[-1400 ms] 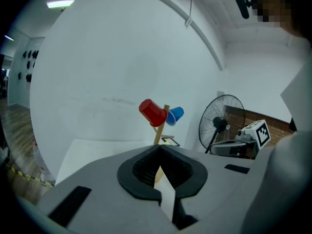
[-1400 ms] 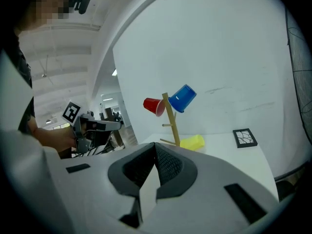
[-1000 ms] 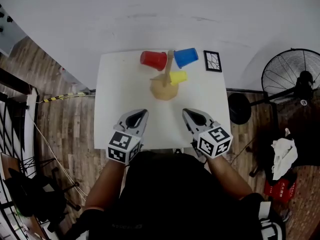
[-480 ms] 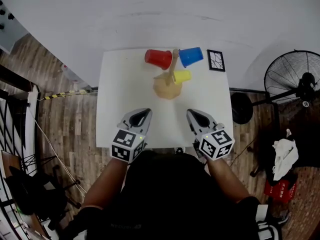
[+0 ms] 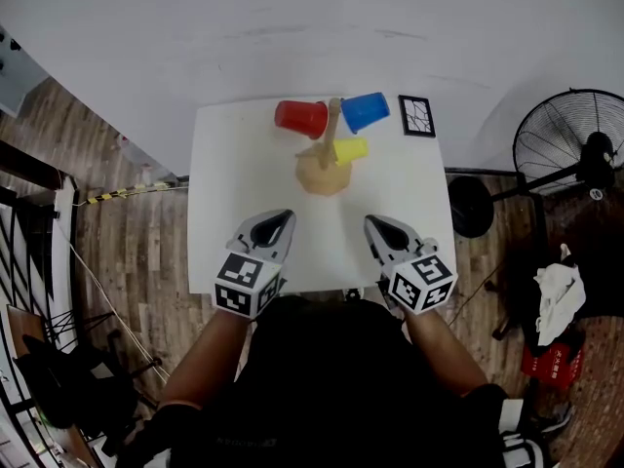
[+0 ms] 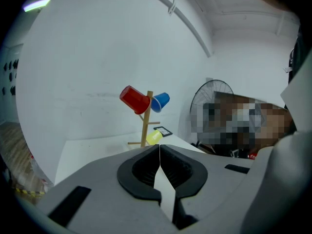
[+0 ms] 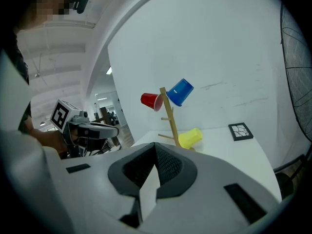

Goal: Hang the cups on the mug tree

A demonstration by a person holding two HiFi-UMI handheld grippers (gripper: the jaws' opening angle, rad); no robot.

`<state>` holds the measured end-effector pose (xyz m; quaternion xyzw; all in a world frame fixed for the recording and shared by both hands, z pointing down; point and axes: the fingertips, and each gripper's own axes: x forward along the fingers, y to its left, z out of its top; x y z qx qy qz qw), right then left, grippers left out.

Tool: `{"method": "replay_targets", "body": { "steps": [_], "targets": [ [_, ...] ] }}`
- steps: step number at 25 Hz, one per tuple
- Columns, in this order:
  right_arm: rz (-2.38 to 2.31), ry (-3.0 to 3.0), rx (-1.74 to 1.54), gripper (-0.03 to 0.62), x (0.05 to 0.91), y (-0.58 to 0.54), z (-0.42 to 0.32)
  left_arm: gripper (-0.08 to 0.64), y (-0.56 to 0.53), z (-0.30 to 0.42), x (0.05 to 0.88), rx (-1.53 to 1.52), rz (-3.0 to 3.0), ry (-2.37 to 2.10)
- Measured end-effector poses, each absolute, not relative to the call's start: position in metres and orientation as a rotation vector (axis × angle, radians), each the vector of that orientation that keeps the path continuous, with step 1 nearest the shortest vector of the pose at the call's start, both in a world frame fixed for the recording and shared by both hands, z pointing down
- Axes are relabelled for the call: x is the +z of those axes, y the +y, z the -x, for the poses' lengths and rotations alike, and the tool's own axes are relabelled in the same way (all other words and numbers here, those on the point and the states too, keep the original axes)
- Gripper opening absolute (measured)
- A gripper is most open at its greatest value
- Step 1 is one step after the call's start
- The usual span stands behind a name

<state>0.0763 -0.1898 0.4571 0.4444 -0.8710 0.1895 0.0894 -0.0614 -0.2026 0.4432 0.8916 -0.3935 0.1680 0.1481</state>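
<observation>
White table (image 5: 234, 174) bears one mug tree (image 5: 330, 135) holding three cups (image 5: 300, 117).

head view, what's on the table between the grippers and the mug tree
Nothing. In the head view only bare white table lies between the left gripper, the right gripper and the mug tree.

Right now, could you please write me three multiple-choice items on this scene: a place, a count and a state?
1. Which cup hangs lowest on the tree? A red B blue C yellow
2. How many cups hang there? A one B three C four
3. How are the left gripper and right gripper? A both shut, empty B both open C left holds a cup

Answers: 1 C, the yellow cup sits below the red cup and blue cup. 2 B, three hang from pegs. 3 A, both show jaws together, nothing between.
</observation>
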Motion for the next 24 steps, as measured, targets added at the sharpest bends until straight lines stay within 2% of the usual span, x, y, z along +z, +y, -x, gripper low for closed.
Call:
{"method": "replay_targets", "body": {
  "steps": [24],
  "targets": [
    [-1.303, -2.601, 0.557, 0.006, 0.4534, -0.1898, -0.0792, 0.017, -0.2031, 0.0573, 0.4347, 0.468, -2.578, -1.151]
  ]
}}
